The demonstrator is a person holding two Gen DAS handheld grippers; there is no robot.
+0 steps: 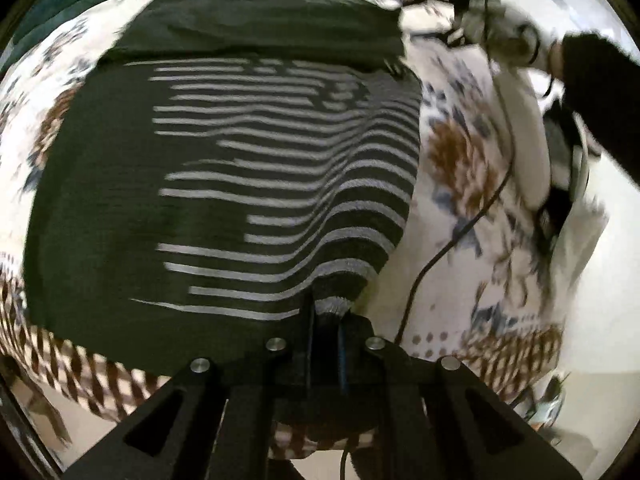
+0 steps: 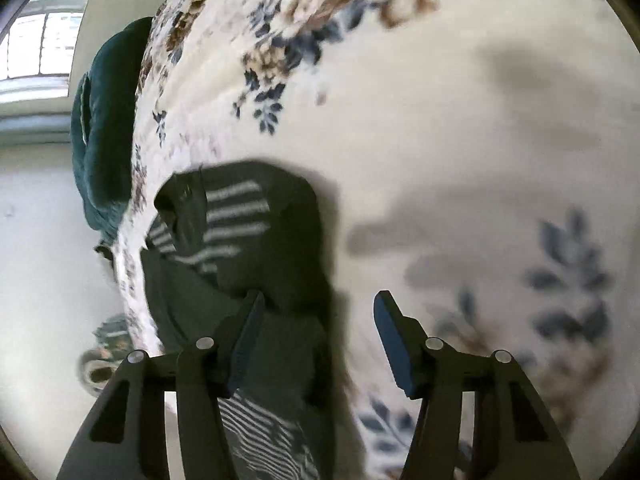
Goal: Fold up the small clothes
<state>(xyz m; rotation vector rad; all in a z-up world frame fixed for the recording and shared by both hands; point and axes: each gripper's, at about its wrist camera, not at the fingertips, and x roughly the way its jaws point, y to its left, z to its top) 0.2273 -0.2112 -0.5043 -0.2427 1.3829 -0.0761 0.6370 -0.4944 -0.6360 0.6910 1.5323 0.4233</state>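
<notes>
A dark green garment with grey stripes lies spread on a floral bedsheet. My left gripper is shut on the garment's near hem, which bunches up between the fingers. The right gripper shows blurred at the top right of the left wrist view, beyond the garment's far corner. In the right wrist view my right gripper is open, its left finger over the garment's edge, its right finger over bare sheet. Nothing is between its fingers.
The bed's edge runs along the left of the right wrist view, with a dark teal cushion beside it and a window behind. A black cable trails over the sheet. Pale floor lies beyond the bed.
</notes>
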